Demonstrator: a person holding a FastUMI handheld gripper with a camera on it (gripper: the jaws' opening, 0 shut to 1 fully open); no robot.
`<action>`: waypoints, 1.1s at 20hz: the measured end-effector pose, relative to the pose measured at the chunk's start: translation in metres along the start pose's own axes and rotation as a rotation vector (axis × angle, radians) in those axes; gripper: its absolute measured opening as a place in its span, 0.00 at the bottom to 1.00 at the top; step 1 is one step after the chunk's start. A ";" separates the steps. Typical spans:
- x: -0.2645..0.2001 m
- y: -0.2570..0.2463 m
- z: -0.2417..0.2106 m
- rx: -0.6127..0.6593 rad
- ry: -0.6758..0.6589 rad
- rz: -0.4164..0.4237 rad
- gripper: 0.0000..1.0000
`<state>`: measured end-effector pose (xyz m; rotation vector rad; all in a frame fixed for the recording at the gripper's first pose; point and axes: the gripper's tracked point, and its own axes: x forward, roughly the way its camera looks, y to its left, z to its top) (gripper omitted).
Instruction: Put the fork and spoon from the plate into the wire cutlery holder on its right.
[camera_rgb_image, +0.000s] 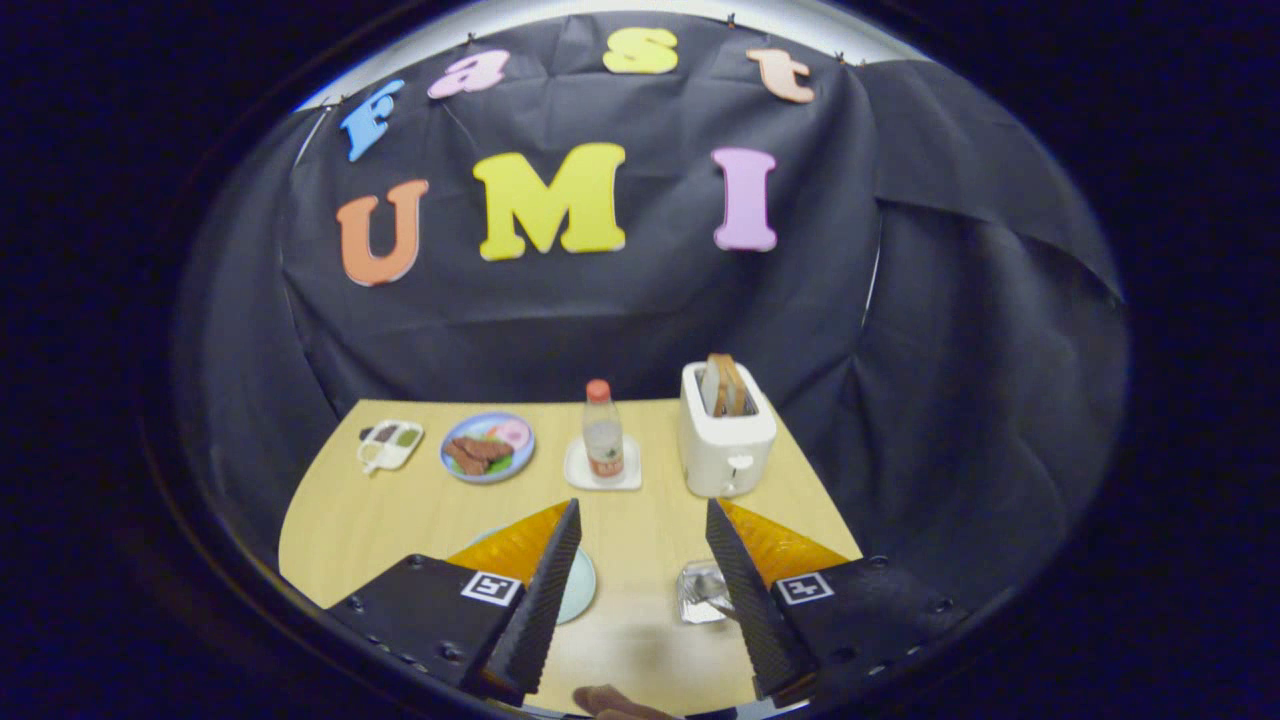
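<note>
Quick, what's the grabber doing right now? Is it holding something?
Gripper: open, fingers wide apart above the table, holding nothing.

Beyond the spread fingers (560, 570), the bottle (603, 431) stands between the food plate (488, 447) (left) and the toaster (725, 435); the wire holder (703, 592) sits nearer, right.

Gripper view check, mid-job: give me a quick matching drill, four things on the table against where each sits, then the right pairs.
Things:
1. toaster
2. bottle
3. wire cutlery holder
4. pale plate

Places:
A. on a white coaster, left of the toaster
B. beside the right finger, on its inner side
C. partly hidden behind the left finger
D. far right of the table, bread in its slot

Pairs: 1-D, 2-A, 3-B, 4-C.

The hand-held gripper is open above the table, holding nothing.
</note>
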<state>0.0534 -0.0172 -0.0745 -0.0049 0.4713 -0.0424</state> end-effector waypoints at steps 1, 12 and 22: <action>-0.014 0.006 0.012 -0.003 -0.070 0.006 0.80; -0.135 0.041 0.093 -0.099 -0.533 0.042 0.96; -0.136 0.043 0.064 -0.019 -0.469 0.097 0.96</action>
